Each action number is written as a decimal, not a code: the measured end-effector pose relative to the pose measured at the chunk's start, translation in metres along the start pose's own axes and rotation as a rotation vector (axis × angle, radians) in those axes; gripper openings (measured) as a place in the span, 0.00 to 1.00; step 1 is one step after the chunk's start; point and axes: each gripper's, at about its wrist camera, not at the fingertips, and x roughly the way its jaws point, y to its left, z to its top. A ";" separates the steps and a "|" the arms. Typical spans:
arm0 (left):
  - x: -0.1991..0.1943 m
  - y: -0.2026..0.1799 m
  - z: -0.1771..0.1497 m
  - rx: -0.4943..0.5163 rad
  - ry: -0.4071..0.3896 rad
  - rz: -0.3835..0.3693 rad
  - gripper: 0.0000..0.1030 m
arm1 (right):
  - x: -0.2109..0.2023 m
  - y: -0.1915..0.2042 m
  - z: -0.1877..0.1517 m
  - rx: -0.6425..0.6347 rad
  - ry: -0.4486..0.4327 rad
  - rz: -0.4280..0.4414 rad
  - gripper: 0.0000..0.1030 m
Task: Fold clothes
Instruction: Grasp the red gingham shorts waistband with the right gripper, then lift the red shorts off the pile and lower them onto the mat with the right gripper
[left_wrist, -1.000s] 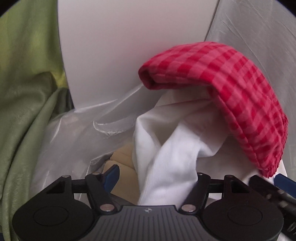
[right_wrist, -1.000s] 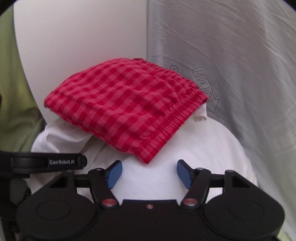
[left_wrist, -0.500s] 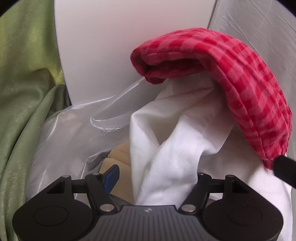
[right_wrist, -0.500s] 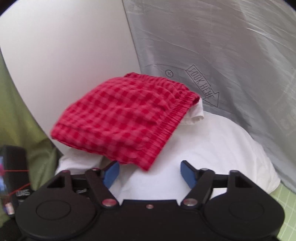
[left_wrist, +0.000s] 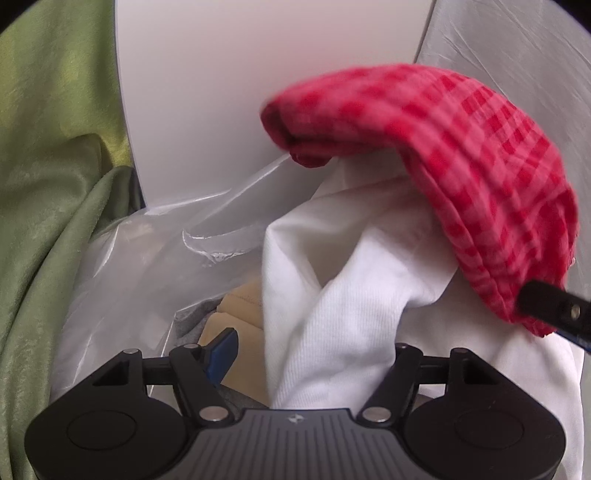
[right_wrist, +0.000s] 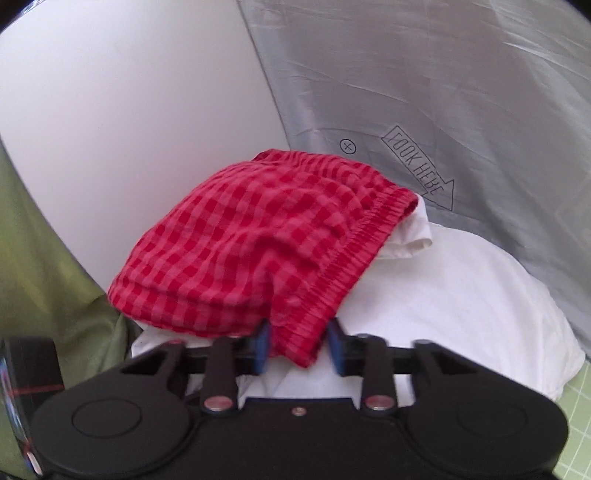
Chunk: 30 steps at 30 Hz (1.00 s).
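Folded red checked shorts (right_wrist: 258, 243) lie on top of a pile of white clothes (right_wrist: 461, 288). My right gripper (right_wrist: 299, 345) has its blue pads closed on the near hem corner of the shorts. In the left wrist view the shorts (left_wrist: 461, 155) drape over the white garment (left_wrist: 332, 295). My left gripper (left_wrist: 306, 354) is open, its left blue pad (left_wrist: 221, 354) visible and its right finger hidden behind the white cloth. The right gripper's tip (left_wrist: 554, 310) shows at the shorts' lower edge.
A white panel (right_wrist: 129, 110) and a grey sheet (right_wrist: 443, 92) printed with an arrow stand behind the pile. Clear plastic (left_wrist: 166, 258) and green cloth (left_wrist: 48, 184) lie left. Beige and grey clothes (left_wrist: 240, 306) sit under the plastic. A green grid mat (right_wrist: 576, 406) shows at lower right.
My right gripper has moved forward to the shorts and its jaws have closed from wide open onto the hem corner. The left gripper has barely moved.
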 end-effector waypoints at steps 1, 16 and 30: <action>-0.004 0.001 -0.002 -0.003 -0.003 0.001 0.69 | -0.001 -0.001 -0.003 -0.008 -0.004 0.001 0.18; -0.080 0.004 -0.049 -0.004 -0.096 -0.023 0.68 | -0.116 -0.034 -0.082 -0.017 -0.109 -0.105 0.15; -0.163 -0.057 -0.229 0.282 0.006 -0.202 0.75 | -0.289 -0.167 -0.291 0.361 -0.024 -0.383 0.14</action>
